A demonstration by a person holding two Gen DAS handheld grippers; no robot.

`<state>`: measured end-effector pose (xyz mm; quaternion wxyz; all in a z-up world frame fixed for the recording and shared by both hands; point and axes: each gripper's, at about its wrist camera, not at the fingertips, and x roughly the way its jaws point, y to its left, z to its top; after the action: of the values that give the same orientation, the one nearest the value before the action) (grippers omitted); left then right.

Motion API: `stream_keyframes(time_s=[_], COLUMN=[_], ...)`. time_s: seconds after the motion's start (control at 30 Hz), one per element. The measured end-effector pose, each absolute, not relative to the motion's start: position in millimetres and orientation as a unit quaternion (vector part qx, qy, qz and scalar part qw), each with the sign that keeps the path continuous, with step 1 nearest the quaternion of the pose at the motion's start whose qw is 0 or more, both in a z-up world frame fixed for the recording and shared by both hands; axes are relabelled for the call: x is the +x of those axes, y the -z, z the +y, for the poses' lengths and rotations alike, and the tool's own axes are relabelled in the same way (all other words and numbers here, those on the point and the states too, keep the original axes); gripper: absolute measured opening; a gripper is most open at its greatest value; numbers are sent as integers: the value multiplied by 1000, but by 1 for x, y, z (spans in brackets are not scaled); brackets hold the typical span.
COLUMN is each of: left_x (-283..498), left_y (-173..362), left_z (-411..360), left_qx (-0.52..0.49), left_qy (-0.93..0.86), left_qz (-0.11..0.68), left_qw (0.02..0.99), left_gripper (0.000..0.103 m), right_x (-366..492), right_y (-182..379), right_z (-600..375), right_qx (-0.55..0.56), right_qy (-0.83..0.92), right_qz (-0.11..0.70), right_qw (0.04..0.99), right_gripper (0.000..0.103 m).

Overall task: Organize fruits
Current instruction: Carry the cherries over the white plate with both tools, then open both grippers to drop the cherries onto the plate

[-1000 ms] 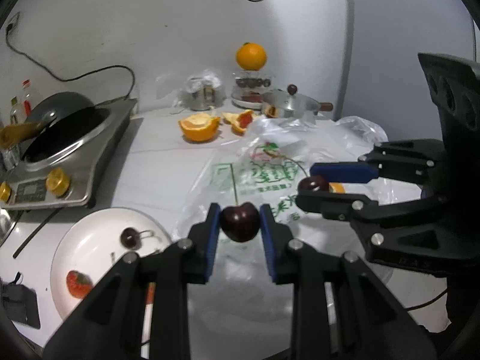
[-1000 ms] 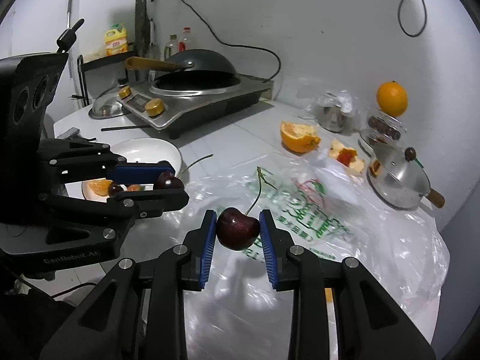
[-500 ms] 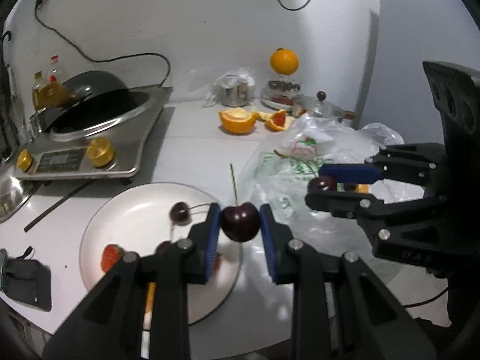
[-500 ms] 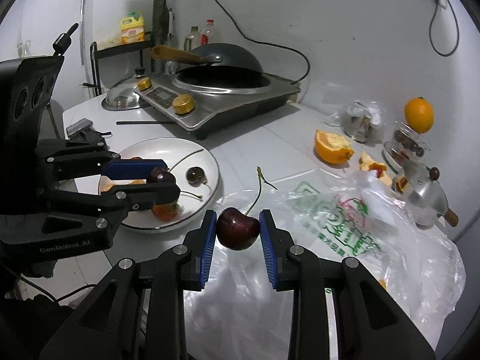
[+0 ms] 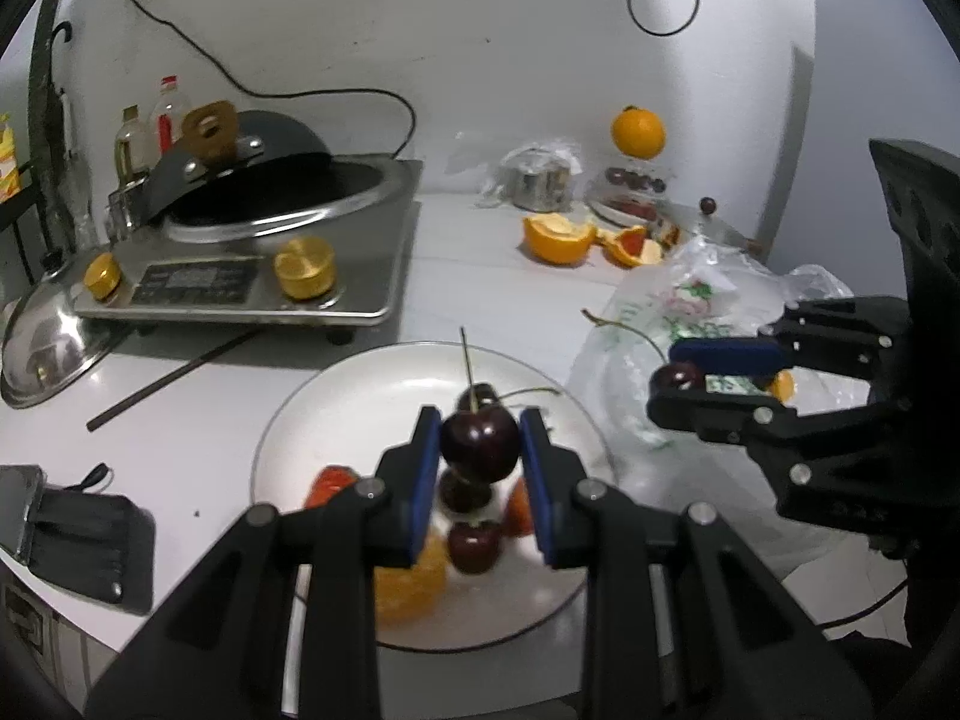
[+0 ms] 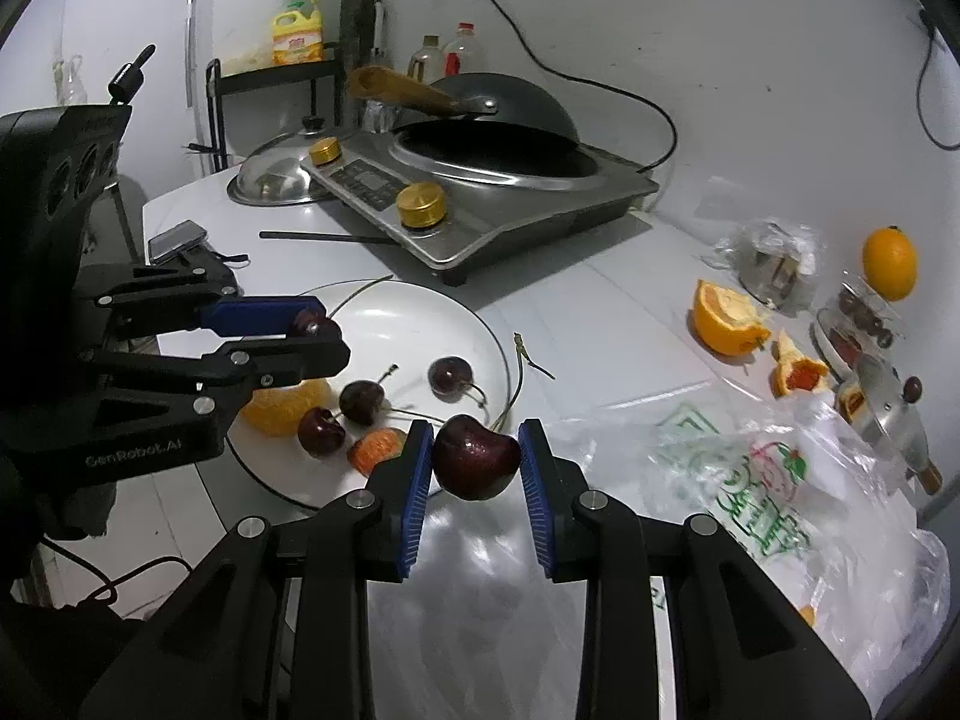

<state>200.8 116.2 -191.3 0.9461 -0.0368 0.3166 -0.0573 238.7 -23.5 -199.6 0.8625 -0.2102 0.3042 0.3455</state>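
My left gripper [image 5: 480,447] is shut on a dark cherry [image 5: 480,443] and holds it above the white plate [image 5: 354,414]. The plate holds three cherries [image 6: 362,401], an orange piece [image 6: 282,408] and a red strawberry piece [image 6: 378,449]. My right gripper [image 6: 477,456] is shut on another dark cherry [image 6: 477,457], just right of the plate's near rim, over the edge of the clear plastic bag [image 6: 780,480]. Each gripper shows in the other's view, the right one [image 5: 690,384] beside the plate and the left one [image 6: 312,330] over it.
An induction cooker with a wok [image 5: 252,252] stands behind the plate, with a steel lid [image 5: 42,354] and a chopstick [image 5: 174,378] beside it. Cut orange pieces [image 5: 558,237], a whole orange [image 5: 638,132] and a small pot [image 6: 888,414] are at the back right. A black pouch [image 5: 78,540] lies left.
Both grippers have moved left with their cherries. My left gripper has gone from over the bag to above the plate; my right gripper now sits near the plate's rim.
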Motion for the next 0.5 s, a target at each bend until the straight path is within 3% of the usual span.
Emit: stream_keyframes(time_s=[0.5], left_x=[217], left_y=[207], left_z=[165], left_qx=[-52], left_qy=[25], left_qz=[326], left_qw=[944], left_gripper=[27], right_x=[259], right_y=[211], right_z=[18], right_qx=[-218], right_qy=[-367], right_qz=[316], right_qw=[847], right_gripper=[31])
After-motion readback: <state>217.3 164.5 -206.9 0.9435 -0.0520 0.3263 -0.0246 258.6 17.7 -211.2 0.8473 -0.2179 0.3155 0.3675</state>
